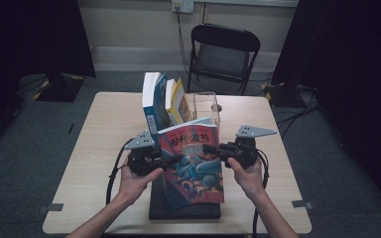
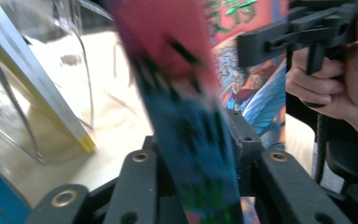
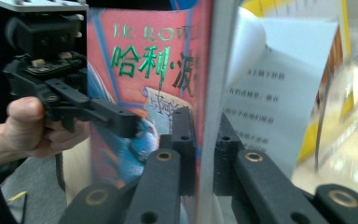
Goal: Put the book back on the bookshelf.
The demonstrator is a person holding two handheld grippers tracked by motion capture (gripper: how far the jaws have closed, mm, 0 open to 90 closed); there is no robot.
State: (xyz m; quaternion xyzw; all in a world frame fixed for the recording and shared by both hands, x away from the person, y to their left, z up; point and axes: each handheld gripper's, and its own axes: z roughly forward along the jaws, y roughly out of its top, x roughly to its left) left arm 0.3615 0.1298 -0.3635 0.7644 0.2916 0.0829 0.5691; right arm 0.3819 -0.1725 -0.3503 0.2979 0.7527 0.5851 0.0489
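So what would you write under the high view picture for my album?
Two hand-held grippers, left gripper and right gripper, lift a red-and-blue book.

Pale wooden table (image 1: 104, 129) at centre frame, rounded corners. Black folding chair (image 1: 223, 52) behind it, upper centre, facing forward. Cream wall (image 1: 129, 25) across the top, wall socket (image 1: 182, 6) with a cable hanging down. Grey carpet floor (image 1: 25, 148) left and right. Dark curtains (image 1: 347, 59) in both upper corners. Dim overall lighting.
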